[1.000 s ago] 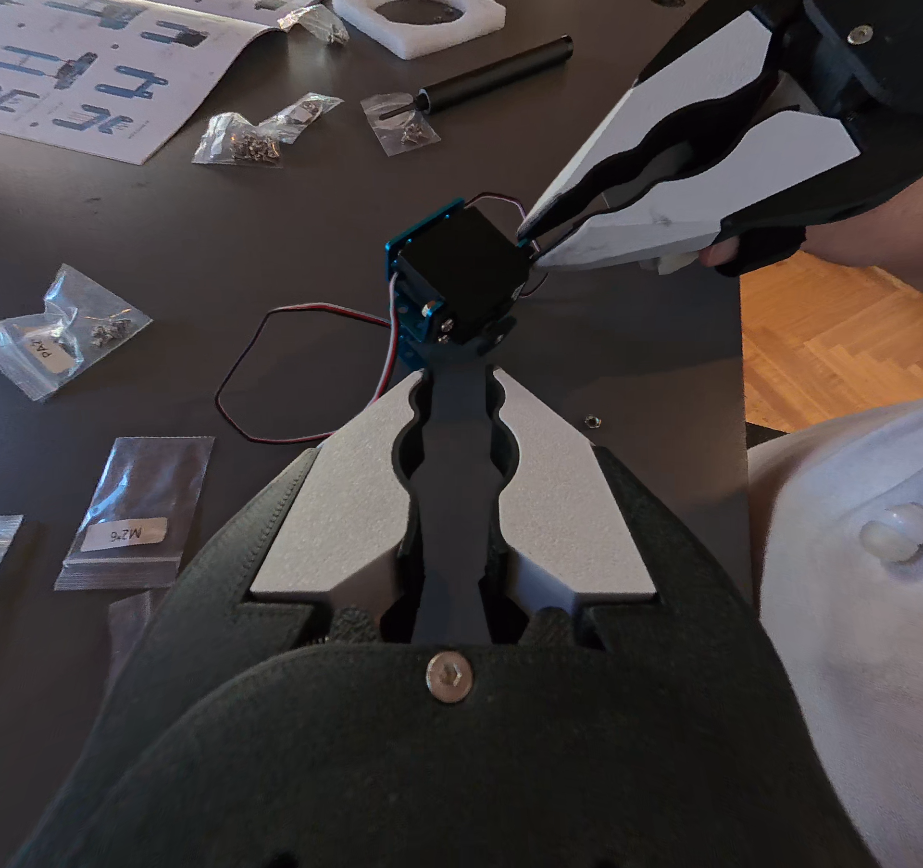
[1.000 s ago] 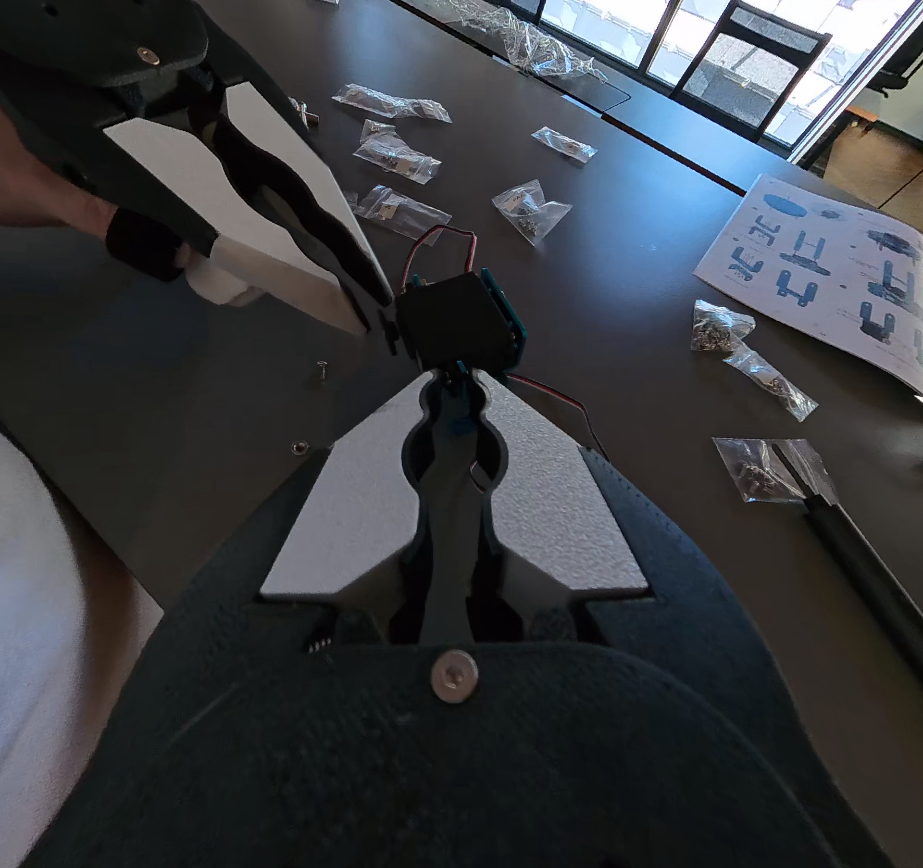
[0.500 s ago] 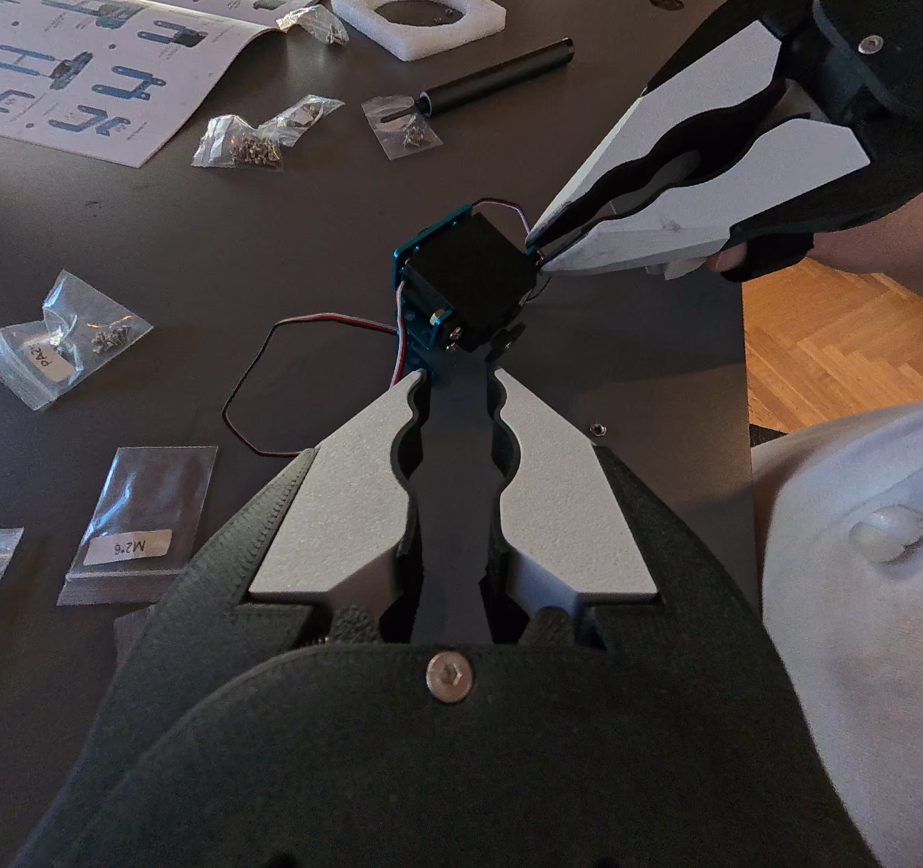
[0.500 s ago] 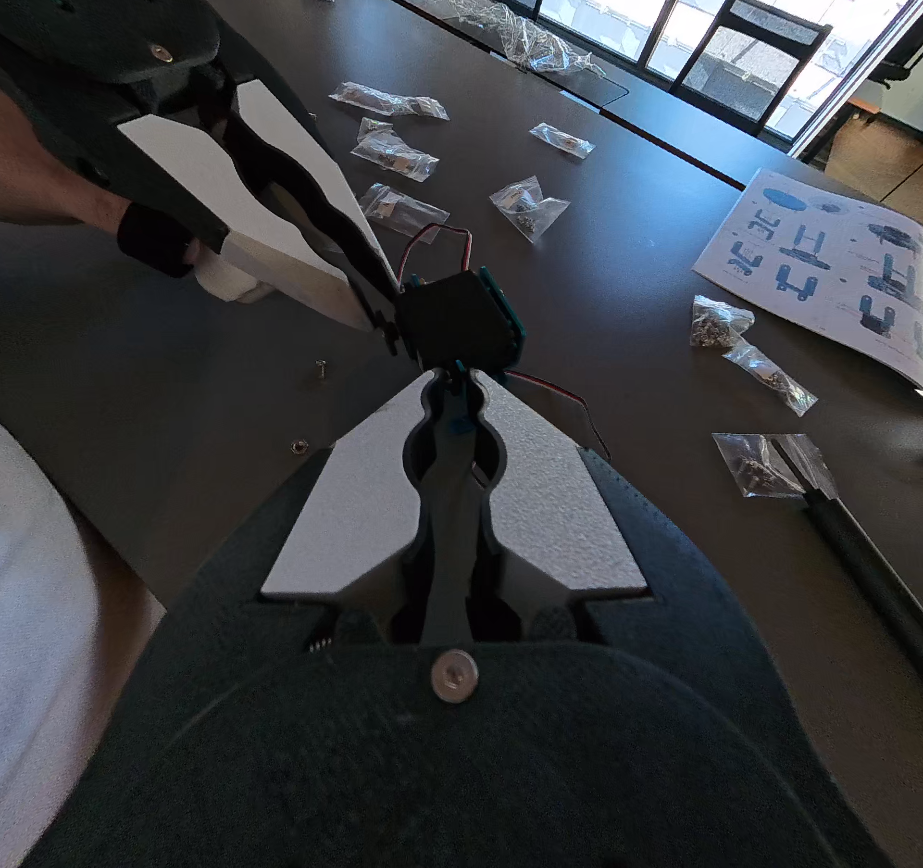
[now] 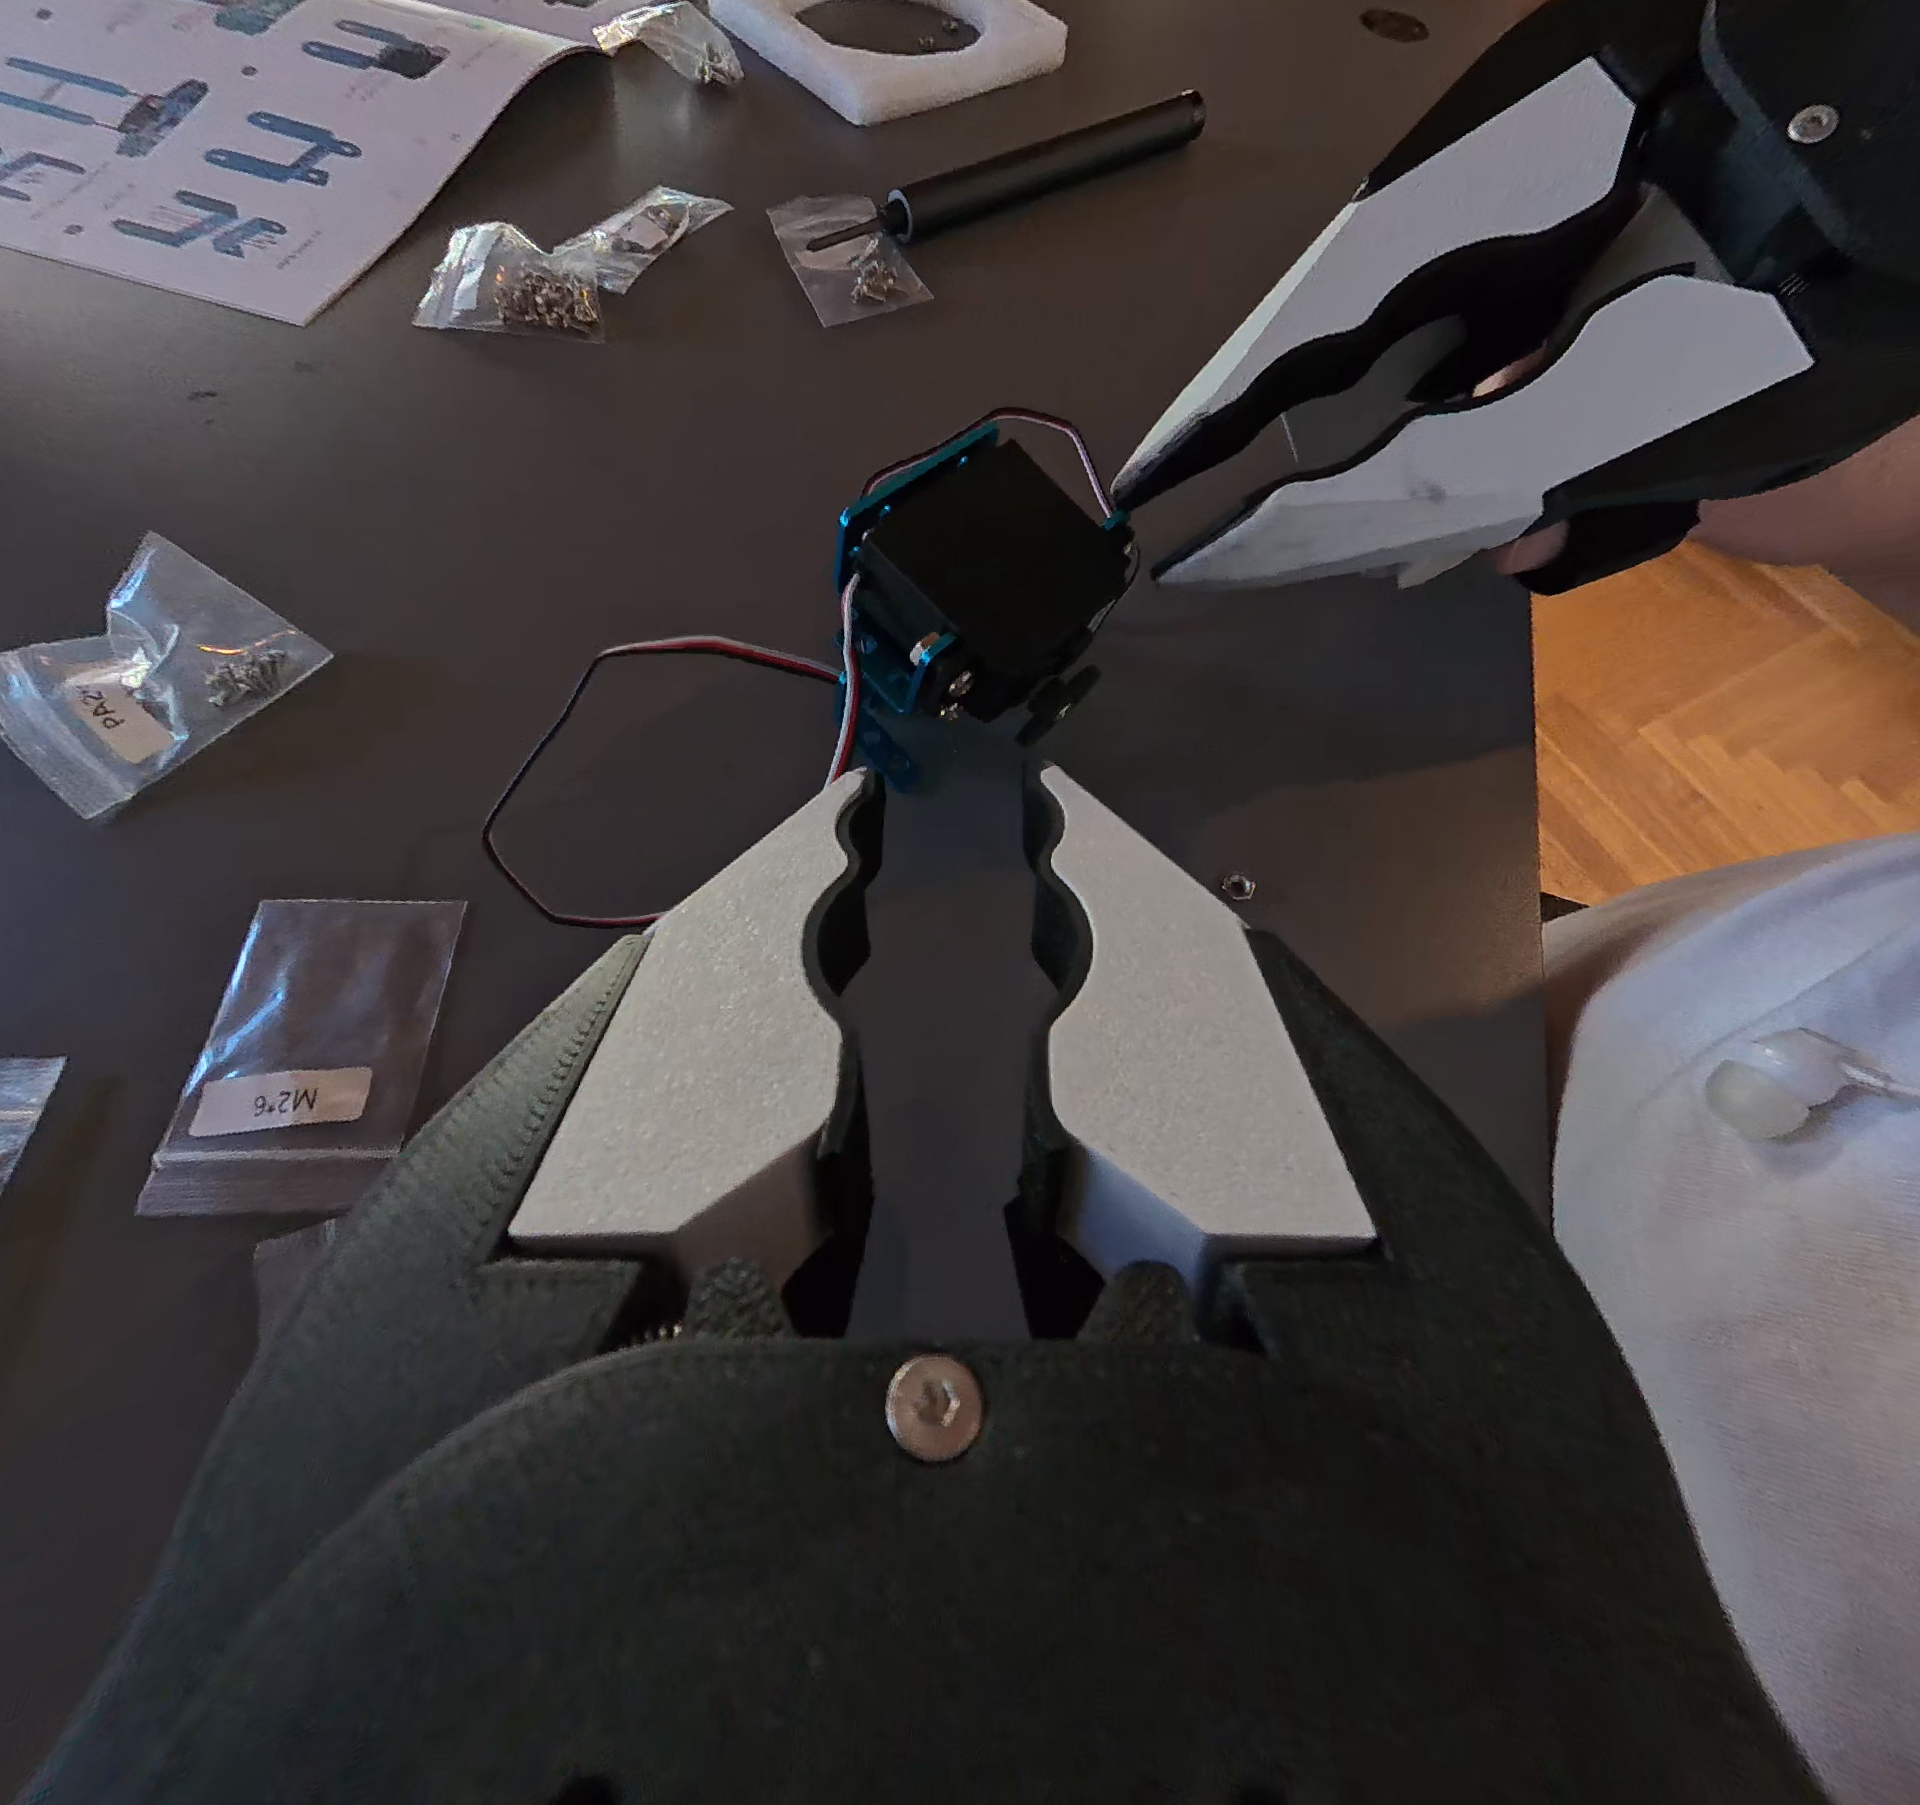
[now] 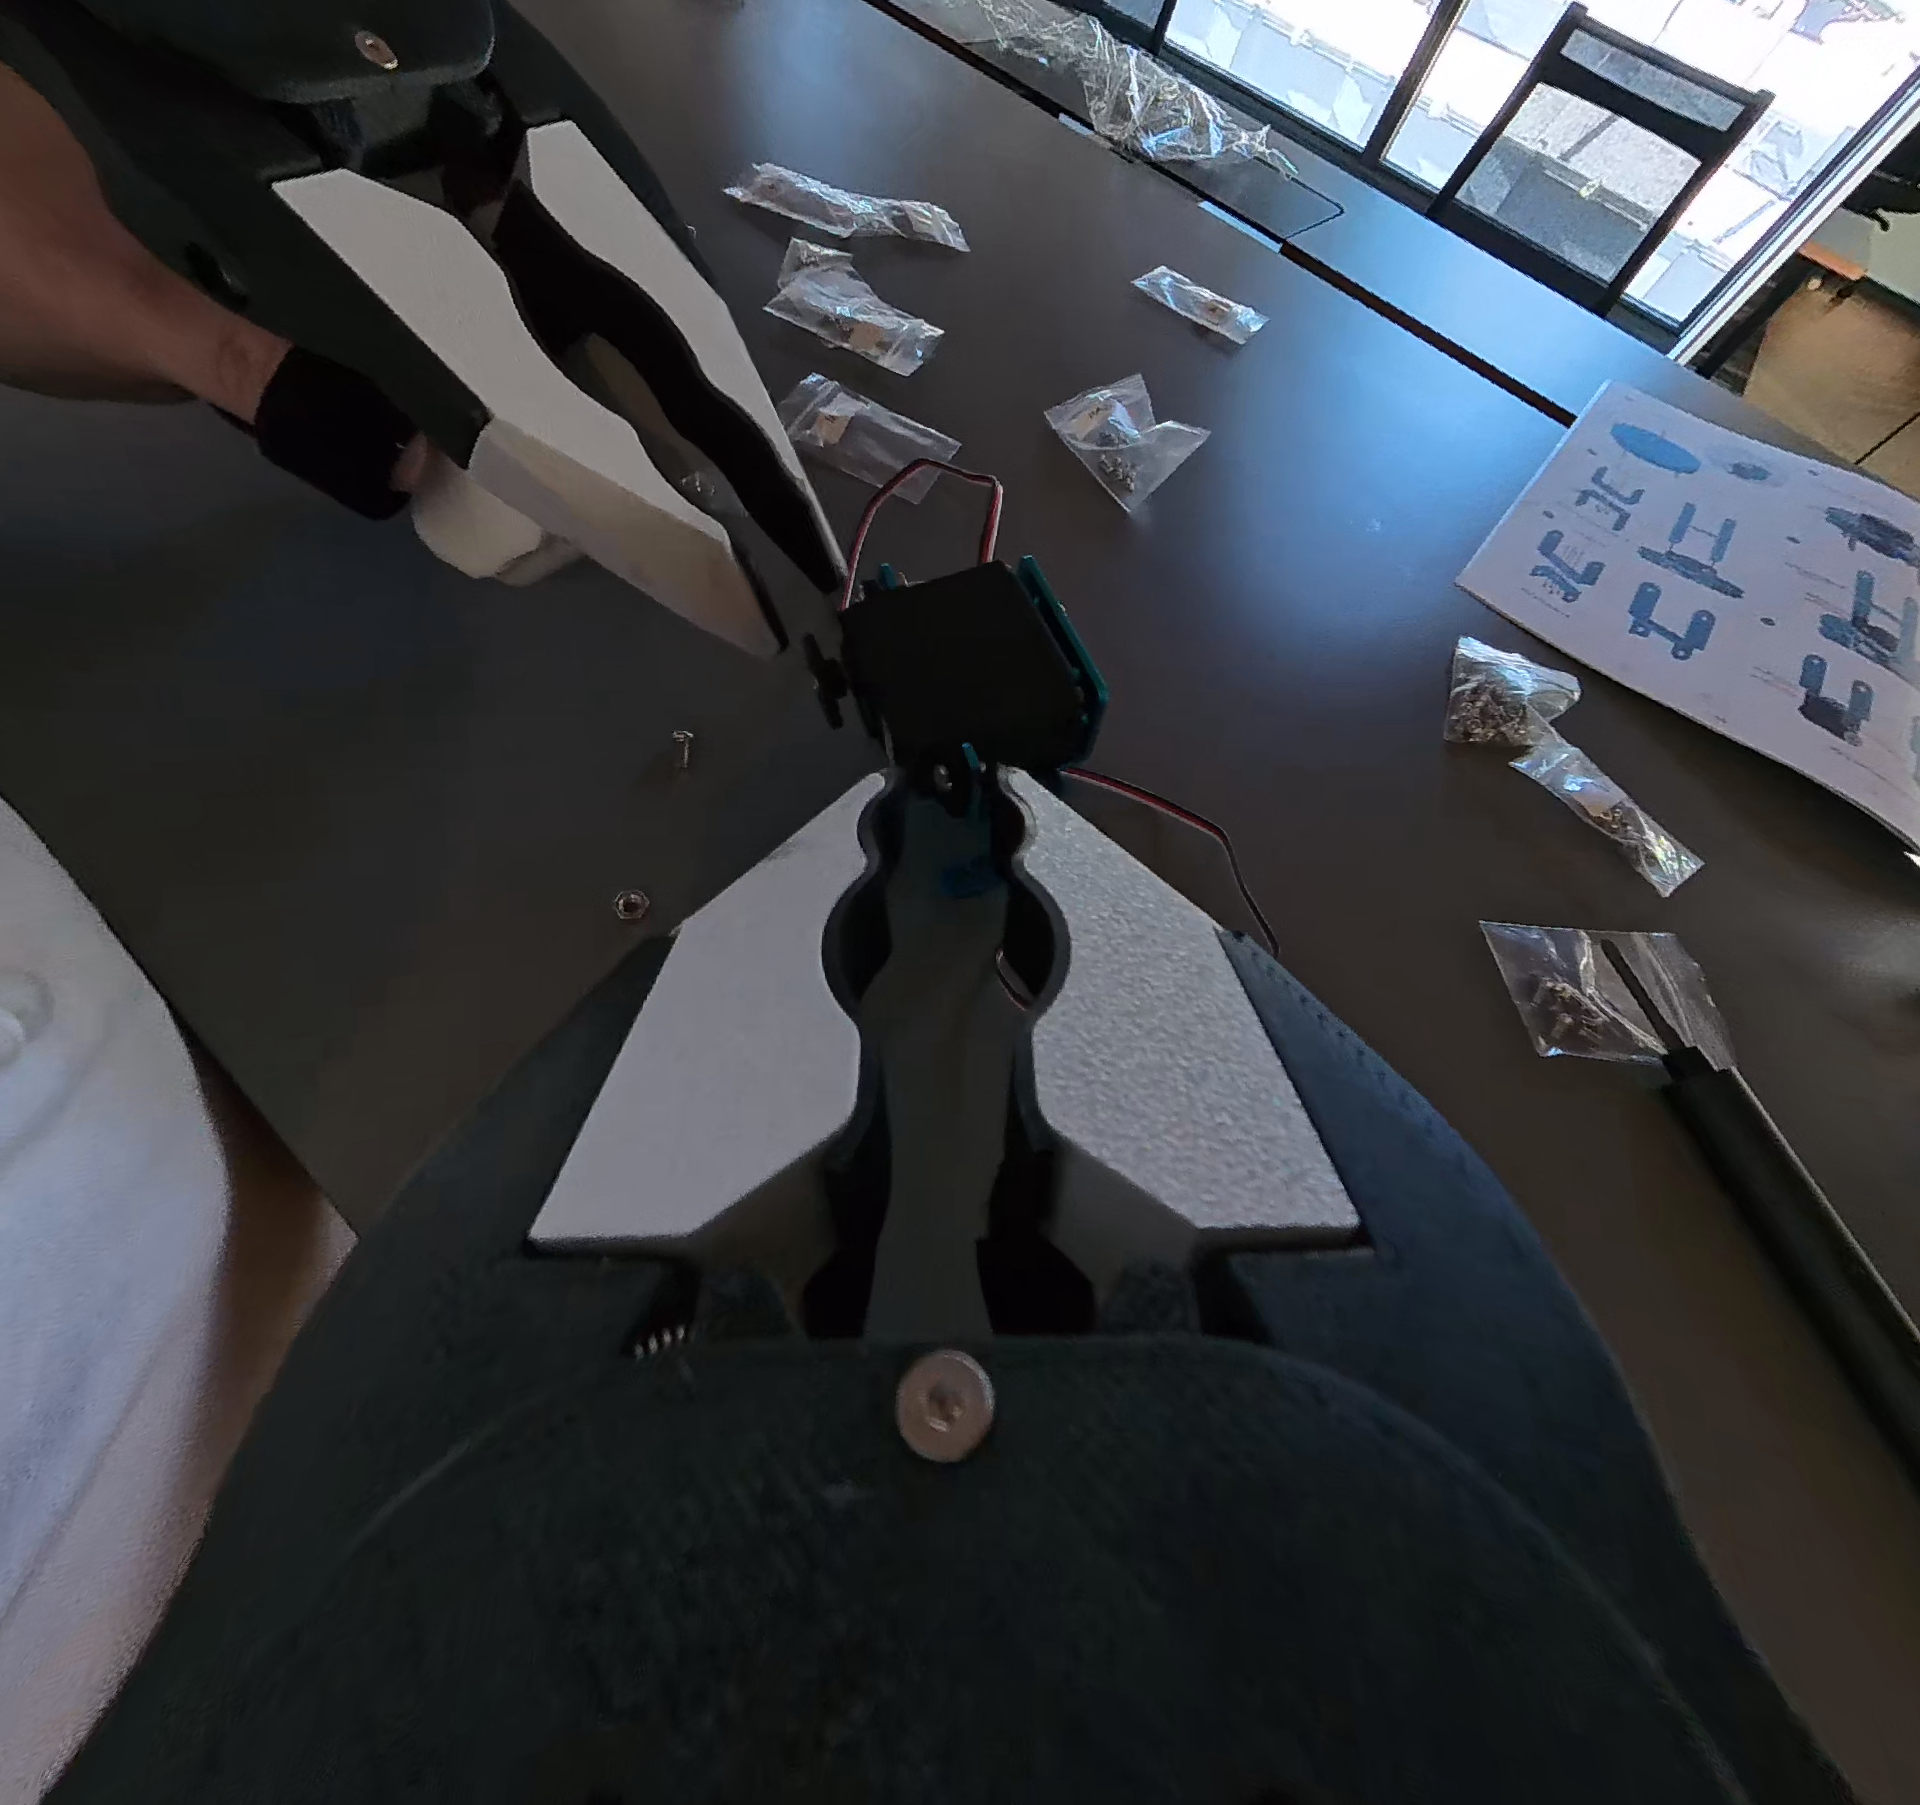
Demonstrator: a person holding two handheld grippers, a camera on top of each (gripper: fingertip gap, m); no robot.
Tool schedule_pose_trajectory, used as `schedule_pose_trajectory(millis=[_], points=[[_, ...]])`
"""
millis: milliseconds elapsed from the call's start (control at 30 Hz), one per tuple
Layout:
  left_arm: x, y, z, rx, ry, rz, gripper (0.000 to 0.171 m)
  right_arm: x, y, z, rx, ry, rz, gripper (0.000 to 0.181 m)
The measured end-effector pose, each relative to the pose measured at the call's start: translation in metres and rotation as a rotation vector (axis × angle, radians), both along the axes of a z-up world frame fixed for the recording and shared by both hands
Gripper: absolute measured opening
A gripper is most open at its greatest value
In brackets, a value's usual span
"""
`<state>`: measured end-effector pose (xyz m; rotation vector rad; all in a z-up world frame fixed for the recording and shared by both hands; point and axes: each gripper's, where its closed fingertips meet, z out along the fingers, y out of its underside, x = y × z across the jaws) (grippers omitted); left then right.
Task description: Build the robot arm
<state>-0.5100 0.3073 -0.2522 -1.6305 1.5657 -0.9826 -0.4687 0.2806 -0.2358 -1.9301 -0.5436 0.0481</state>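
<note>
**A:** Left wrist view first. What does the left gripper (image 5: 951,779) have?

**B:** It is clamped on the blue-bracket end of a black servo (image 5: 987,571), which is tilted above the dark table (image 5: 416,508). The right gripper (image 5: 1141,534) comes in from the servo's right. It is released, with its tips parted on either side of the servo's far corner.

**A:** Containers?

**B:** There are six clear bags (image 5: 509,285), all left of or beyond the servo, plus a sliver of another at the frame's left edge. Four show small metal screws inside. In the flat labelled one nearest the camera I can't make out any contents. A white foam frame (image 5: 883,20) lies beyond the servo, with a couple of tiny bits in its opening.

**A:** And the rest?

**B:** One black tool (image 5: 1039,166) has its tip on a bag. There is one open booklet (image 5: 208,93), one loose nut (image 5: 1236,886) right of the servo, and one red-white-black wire (image 5: 644,654) looping left from it.

**A:** Now the right wrist view.

**B:** The right gripper (image 6: 948,794) is spread around a blue tab under the servo (image 6: 956,675), with table showing on both sides of the tab. The left gripper (image 6: 795,612) meets the servo's left face.

**A:** Bags?

**B:** Ten clear bags (image 6: 1127,436): seven beyond the servo and three to its right. The right three and one beyond hold screws. The others are too small to tell.

**A:** Loose pieces?

**B:** One nut (image 6: 629,903) and one screw (image 6: 681,747) lie left of the servo. Crumpled clear wrap (image 6: 1039,30) and two chairs (image 6: 1610,155) are far beyond it.
</note>
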Motion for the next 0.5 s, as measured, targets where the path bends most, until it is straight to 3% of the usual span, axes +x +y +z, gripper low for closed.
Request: schedule_pose_trajectory(millis=[100,200,367,500], points=[[0.004,-0.004,0.002,0.009,-0.004,-0.029,0.035,0.000,0.000,-0.001,0.002,-0.004,0.005,0.016],[0.004,0.000,0.005,0.067,0.005,-0.047,0.031,0.002,-0.001,-0.002,0.002,-0.015,0.010,0.016],[0.003,-0.002,0.017,0.040,-0.044,-0.077,0.039,0.002,-0.002,0.003,0.022,-0.035,0.083,0.033],[0.007,-0.005,0.006,0.086,-0.018,-0.080,0.044,0.001,0.003,0.006,0.041,-0.051,0.150,0.041]])
